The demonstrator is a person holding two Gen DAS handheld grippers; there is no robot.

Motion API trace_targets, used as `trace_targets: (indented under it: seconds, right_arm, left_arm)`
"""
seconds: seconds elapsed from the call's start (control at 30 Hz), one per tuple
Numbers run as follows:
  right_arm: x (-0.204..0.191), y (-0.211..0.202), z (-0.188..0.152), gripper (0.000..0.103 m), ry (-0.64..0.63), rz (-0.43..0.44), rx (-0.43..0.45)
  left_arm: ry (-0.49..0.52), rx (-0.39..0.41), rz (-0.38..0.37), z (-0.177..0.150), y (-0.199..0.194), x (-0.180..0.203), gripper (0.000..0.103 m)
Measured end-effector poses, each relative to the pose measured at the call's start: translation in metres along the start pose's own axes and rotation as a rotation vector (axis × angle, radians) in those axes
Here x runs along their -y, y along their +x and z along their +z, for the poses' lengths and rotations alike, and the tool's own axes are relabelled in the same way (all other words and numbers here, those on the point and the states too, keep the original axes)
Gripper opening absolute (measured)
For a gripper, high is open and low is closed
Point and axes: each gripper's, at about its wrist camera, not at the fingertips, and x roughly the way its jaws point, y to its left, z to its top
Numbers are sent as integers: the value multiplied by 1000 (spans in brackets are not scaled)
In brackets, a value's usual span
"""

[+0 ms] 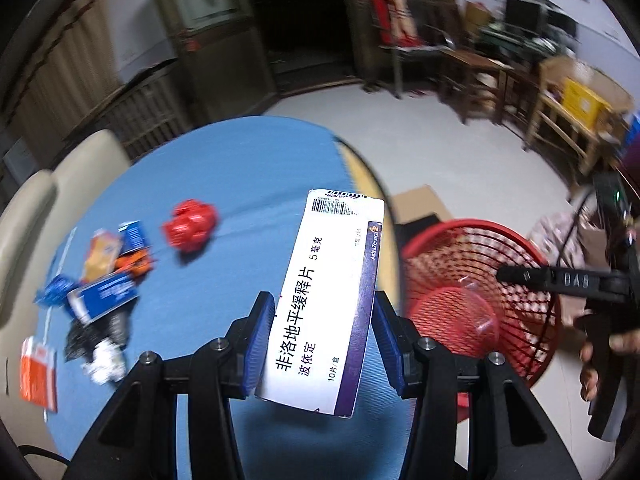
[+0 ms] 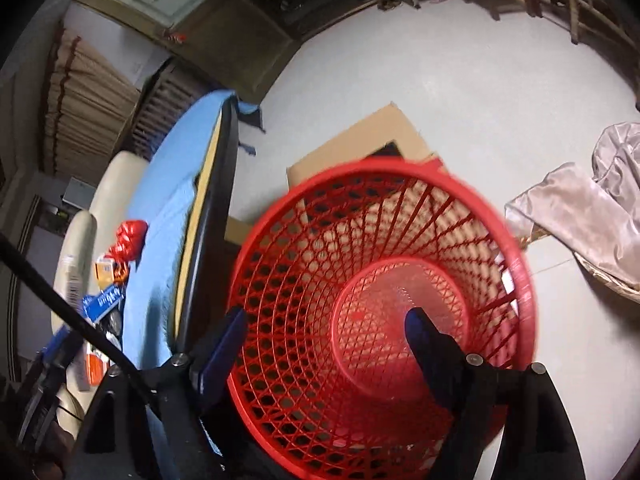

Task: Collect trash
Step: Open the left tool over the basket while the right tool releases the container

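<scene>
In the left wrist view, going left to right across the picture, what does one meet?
Orange and white packet → crumpled white paper ball → crumpled red wrapper → white and purple medicine box held in the left tool → red plastic mesh basket → right tool.

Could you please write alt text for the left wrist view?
The left gripper clamps a white-and-purple medicine box above a blue-covered table, beside a red mesh wastebasket. Scattered wrappers lie further left.
</scene>
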Motion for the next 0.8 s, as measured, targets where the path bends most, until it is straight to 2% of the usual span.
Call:
trace_targets:
  seconds: [0.17,0.2,0.3,0.43,0.57,0.73,0.8]
  right_arm:
    - [13,-33,12,83,47,0,114]
    - [14,-39,14,83,57,3,130]
    - [18,-57,18,83,76,9,180]
    - [16,-72,18,83,74,17,212]
    - [4,-73,17,83,58,21,212]
    - [-23,-59,10,83,12,37,178]
    - [-42,-50,4,83,-21,51,150]
  left_arm:
    - [85,-37,-61,7,16,42,54]
    - [95,-47,-75,8,19,49,57]
    - [124,-88,-127,8,32,67,77]
    - [157,-102,-136,4,32,76,78]
    - [86,-68,-127,2,19,45,78]
    - [-66,-43,-53,-12,4,-18,78]
    - [-140,-38,0,-25,-4,-50,78]
